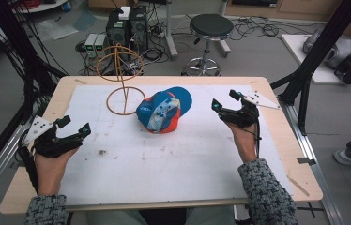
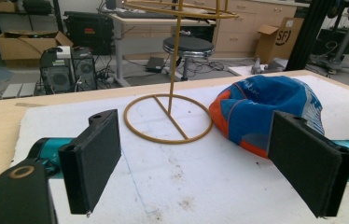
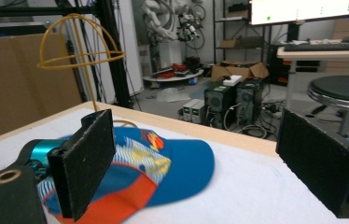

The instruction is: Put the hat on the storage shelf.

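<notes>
high view: my left gripper (image 1: 77,132) and right gripper (image 1: 224,108) gape wide, empty, the cap (image 1: 163,111) lying between them.

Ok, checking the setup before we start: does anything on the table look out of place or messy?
The cap lies crumpled on the white mat beside the wire hat stand, not on it. Small dark crumbs and stains dot the mat near the left gripper. Nothing looks damaged.
</notes>
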`<state>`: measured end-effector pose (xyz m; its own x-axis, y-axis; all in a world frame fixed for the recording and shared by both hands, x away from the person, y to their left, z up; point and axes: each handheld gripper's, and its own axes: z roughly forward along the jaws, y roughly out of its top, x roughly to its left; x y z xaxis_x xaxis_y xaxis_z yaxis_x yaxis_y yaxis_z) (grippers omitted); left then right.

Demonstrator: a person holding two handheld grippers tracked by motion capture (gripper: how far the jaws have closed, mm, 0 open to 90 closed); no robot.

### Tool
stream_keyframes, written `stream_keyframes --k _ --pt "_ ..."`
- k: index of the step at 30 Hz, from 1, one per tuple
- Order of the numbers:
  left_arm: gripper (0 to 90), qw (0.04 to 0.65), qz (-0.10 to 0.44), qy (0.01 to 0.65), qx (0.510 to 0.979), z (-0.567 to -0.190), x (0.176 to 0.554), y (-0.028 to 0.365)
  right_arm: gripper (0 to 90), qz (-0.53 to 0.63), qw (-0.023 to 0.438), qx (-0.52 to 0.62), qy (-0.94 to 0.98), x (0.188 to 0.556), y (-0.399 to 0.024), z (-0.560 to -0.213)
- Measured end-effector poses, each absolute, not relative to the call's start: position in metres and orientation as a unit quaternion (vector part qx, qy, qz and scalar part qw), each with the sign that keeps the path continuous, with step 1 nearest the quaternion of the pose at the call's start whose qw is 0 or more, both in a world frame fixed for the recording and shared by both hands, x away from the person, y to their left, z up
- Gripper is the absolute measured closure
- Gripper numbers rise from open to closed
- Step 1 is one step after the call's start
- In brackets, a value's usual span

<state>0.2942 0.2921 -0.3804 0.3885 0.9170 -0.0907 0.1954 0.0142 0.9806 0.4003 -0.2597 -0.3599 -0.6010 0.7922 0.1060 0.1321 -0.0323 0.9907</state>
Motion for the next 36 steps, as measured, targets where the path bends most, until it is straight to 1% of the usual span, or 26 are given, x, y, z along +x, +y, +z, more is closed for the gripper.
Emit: stream_keyframes --k 12,18,20,23,27,30,32,36 --pt "17.9 0.556 0.326 0.448 0.619 -0.380 0.295 0.293 11.2 0.630 0.258 0.314 0.662 0.424 -0.218 -0.337" --pt "17.8 0.560 0.328 0.449 0.614 -0.378 0.293 0.296 11.3 0.633 0.245 0.281 0.678 0.435 -0.184 -0.327" --pt "17.8 0.561 0.328 0.450 0.612 -0.378 0.293 0.298 11.3 0.635 0.231 0.271 0.685 0.437 -0.174 -0.327" --pt "17.8 0.563 0.328 0.453 0.608 -0.378 0.292 0.299 11.3 0.633 0.214 0.241 0.703 0.440 -0.153 -0.331" --pt "17.9 0.564 0.328 0.450 0.610 -0.377 0.293 0.299 11.5 0.621 0.199 0.221 0.725 0.442 -0.138 -0.340" --pt "17.8 0.563 0.327 0.450 0.611 -0.378 0.293 0.299 11.7 0.605 0.194 0.201 0.746 0.444 -0.125 -0.350" --pt "17.9 0.564 0.326 0.450 0.611 -0.378 0.293 0.299 14.2 0.594 0.192 0.191 0.758 0.445 -0.117 -0.356" --pt "17.8 0.564 0.329 0.451 0.608 -0.377 0.292 0.299 14.8 0.583 0.184 0.192 0.768 0.449 -0.109 -0.366"
